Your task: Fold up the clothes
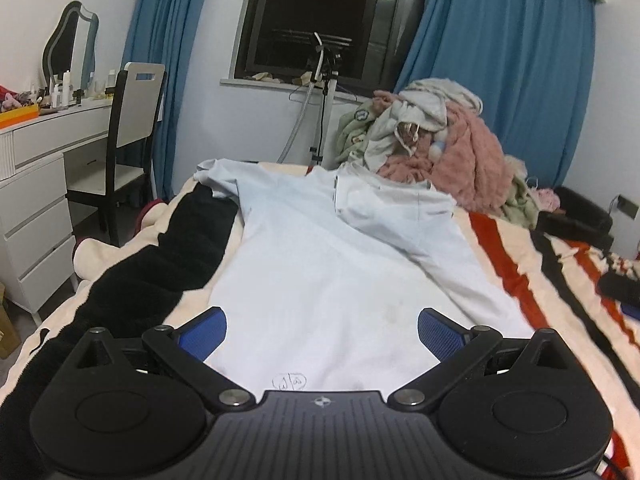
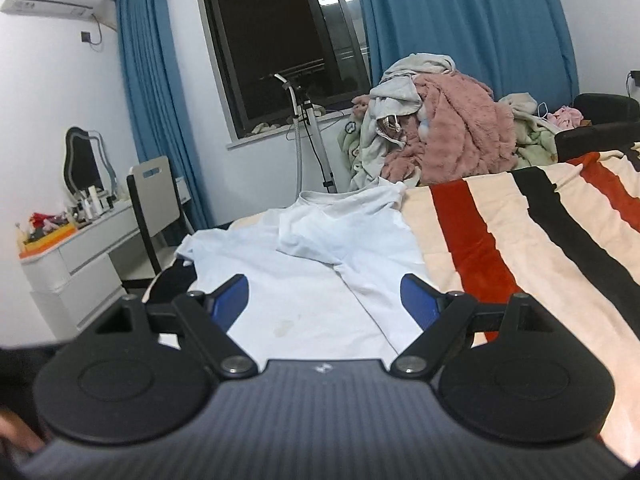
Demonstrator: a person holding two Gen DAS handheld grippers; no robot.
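White tee (image 1: 320, 264) lies flat on the striped blanket (image 1: 532, 264) w/ one sleeve already folded in, looks thin, light & floppy, so best pinched at the near hem; left gripper (image 1: 322, 330) & right gripper (image 2: 325, 298) both spread, holding nothing.

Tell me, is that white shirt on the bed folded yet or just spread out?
Partly folded: the white shirt lies flat on the striped blanket, its right side and sleeve turned in, the other sleeve out.

I saw cool, even indoor light, a black window (image 1: 316, 20) with glare, fisheye bending at edges, possibly slight motion blur.
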